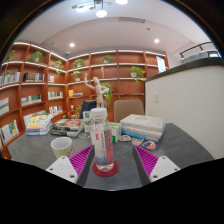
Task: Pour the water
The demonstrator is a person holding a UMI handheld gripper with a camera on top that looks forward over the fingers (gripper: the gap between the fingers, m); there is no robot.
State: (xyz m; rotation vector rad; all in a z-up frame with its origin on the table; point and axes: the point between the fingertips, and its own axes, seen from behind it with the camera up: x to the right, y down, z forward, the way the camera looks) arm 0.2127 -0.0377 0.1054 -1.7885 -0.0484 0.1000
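A tall clear measuring cylinder (99,135) with red markings and a red round base (105,167) stands upright on the grey table (175,140). It stands between my gripper's (112,161) two pink-padded fingers, with a gap at each side. The gripper is open. The left pad (81,158) and the right pad (146,161) flank the base. A white cup (62,146) sits on the table to the left, just beyond the left finger.
A clear plastic box (141,126) sits at the right rear of the table. Books and small items (45,123) lie at the left rear. Wooden shelves (40,75) with plants line the back wall. A white counter (190,95) rises at the right.
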